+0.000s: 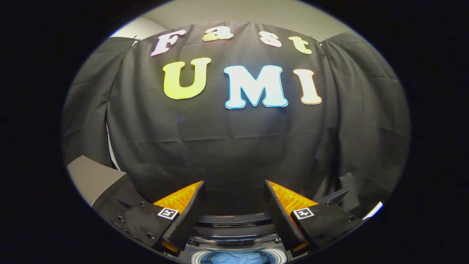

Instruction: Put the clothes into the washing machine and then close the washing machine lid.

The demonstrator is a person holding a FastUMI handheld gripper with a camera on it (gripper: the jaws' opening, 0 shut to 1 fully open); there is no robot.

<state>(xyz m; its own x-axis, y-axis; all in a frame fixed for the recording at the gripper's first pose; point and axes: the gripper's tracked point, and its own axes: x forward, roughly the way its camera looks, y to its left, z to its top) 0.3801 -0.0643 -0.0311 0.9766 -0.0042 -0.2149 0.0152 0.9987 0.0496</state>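
The washing machine [234, 240] is sitting low beneath the gripper [233, 200], its stiff dark lid [234, 219] probably wanting a push at its rim, the soft, light blue clothes [234, 257] lying in the drum, the fingers standing apart, gripping nothing.

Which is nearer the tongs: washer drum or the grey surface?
The washing machine drum, directly below the open, empty tongs, with blue clothes inside. The grey surface sits off to the side, beyond one finger.
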